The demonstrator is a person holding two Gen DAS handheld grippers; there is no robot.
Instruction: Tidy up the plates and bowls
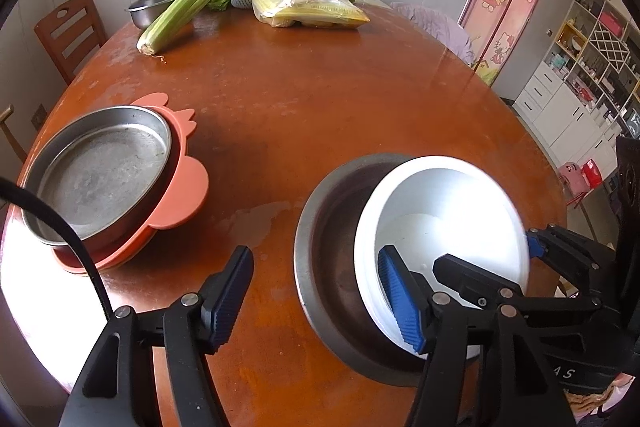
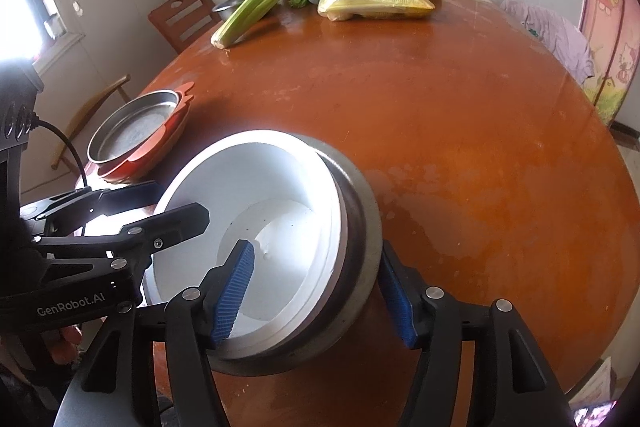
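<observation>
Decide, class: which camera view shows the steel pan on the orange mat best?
The left wrist view. There the steel pan is large and near, its flat bottom and rim plain, resting on the orange mat. The right wrist view shows the same pan small, far off at the left.

Bright daylight — fisheye-warped, dark corners

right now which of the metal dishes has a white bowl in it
The steel bowl between the grippers, holding the white bowl; the steel pan on the orange plates holds nothing.
</observation>
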